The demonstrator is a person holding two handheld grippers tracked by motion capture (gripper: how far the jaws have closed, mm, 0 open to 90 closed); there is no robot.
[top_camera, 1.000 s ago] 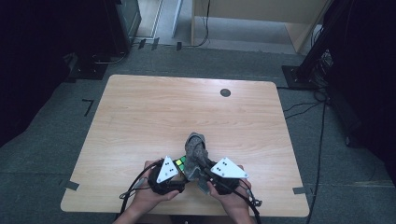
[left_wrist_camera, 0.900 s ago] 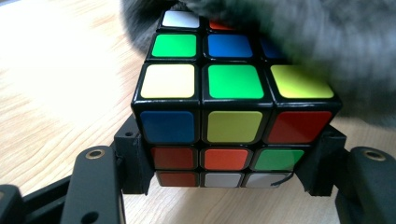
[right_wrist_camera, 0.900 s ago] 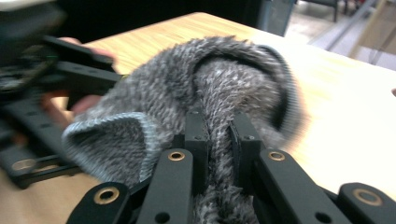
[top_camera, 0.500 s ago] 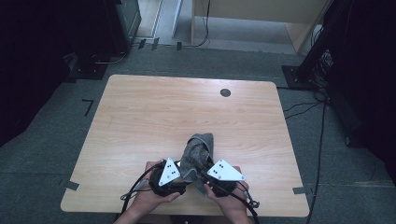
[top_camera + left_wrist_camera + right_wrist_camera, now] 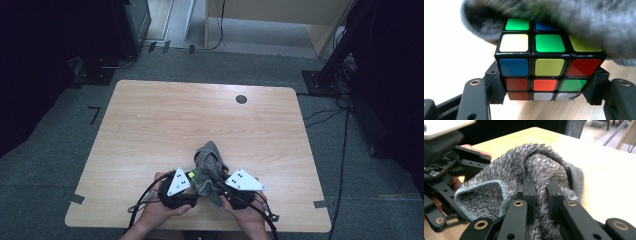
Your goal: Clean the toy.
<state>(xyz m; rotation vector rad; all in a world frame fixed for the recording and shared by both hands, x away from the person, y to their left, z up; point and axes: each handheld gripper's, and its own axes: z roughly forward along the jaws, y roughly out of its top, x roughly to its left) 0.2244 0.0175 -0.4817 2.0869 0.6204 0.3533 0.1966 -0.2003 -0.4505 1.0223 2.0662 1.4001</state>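
Standing at the near edge, I see the left gripper [image 5: 192, 186] clamping a colour cube [image 5: 549, 67] and the right gripper [image 5: 540, 195] pinching a grey cloth [image 5: 511, 172] that drapes over the cube's top. I'd keep the cube steady and drag the cloth across each face evenly, above the wooden table [image 5: 200, 115].

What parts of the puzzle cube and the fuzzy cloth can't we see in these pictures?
- Puzzle cube, left gripper view: its top back squares are hidden under the blurred grey cloth.
- Cube, high view: a small bit of colour; the squares are too small to read.
- Cloth, right gripper view: its lower end is cut off behind the right tongs.
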